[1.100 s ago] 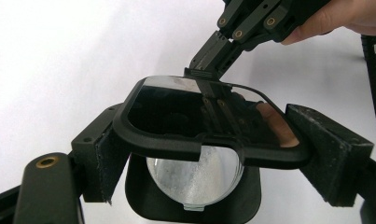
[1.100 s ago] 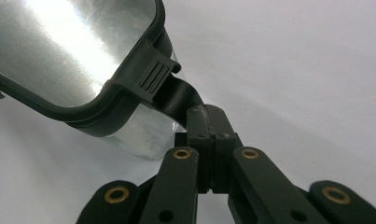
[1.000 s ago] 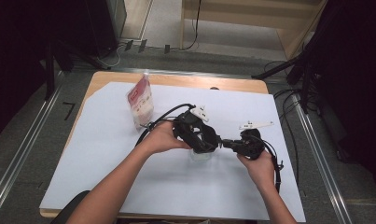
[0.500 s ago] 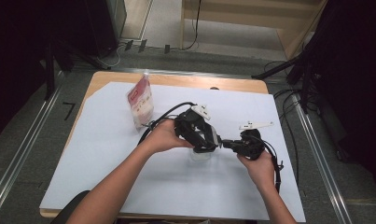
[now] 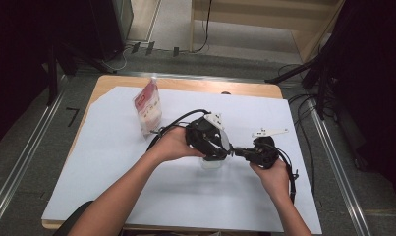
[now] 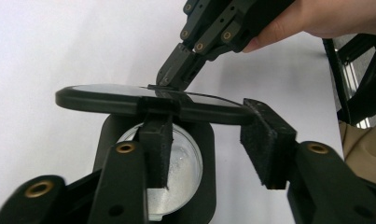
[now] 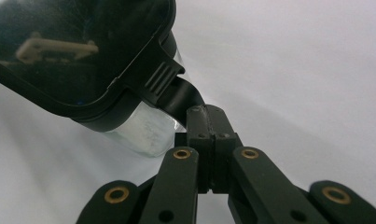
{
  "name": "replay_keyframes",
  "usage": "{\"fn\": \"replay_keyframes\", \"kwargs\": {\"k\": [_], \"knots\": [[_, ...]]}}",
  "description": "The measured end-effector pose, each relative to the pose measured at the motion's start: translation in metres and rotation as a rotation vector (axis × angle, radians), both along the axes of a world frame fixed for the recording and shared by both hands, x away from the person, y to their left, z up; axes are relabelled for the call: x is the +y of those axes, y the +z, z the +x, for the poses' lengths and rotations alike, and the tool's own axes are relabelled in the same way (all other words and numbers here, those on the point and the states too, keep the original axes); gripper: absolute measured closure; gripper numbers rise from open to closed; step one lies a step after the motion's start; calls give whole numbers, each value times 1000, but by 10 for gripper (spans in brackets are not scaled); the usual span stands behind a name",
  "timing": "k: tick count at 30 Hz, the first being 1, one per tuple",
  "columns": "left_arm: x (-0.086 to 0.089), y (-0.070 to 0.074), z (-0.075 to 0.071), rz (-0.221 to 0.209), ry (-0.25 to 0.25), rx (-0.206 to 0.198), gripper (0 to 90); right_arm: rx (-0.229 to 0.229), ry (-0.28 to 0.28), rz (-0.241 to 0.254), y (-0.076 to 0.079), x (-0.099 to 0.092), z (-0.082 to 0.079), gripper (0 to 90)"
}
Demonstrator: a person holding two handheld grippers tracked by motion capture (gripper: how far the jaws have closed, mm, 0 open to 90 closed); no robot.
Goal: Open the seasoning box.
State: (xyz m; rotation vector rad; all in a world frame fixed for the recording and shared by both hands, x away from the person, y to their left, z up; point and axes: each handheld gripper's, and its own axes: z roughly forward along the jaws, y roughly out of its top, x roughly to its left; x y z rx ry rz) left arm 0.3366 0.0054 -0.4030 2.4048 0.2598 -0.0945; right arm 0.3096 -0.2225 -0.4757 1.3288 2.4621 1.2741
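Observation:
A small clear jar (image 5: 212, 163) with a black lid stands on the white sheet at mid-table. In the left gripper view the lid (image 6: 97, 98) lies edge-on above the jar's glass body (image 6: 183, 172). My left gripper (image 5: 219, 153) (image 6: 209, 140) hangs over the jar. Its jaws have just been closing and still stand apart, with the lid's right part between them; I see no firm press of the pads (image 6: 265, 140). My right gripper (image 5: 236, 151) (image 7: 209, 128) comes in from the right, shut on the lid's black tab (image 7: 181, 95) and seen from the left gripper (image 6: 171, 77).
A red and white snack bag (image 5: 149, 105) stands upright at the back left of the white sheet (image 5: 127, 191). The wooden table edge (image 5: 185, 83) runs along the back. Cables trail from both grippers, and metal rails flank the table.

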Motion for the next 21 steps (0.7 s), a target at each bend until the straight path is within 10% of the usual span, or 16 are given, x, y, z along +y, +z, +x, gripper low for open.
{"fn": "replay_keyframes", "kwargs": {"k": [21], "knots": [[-15,7,1,-17,-78,14,836,-3,2,9,-1,-1,-1,900]]}}
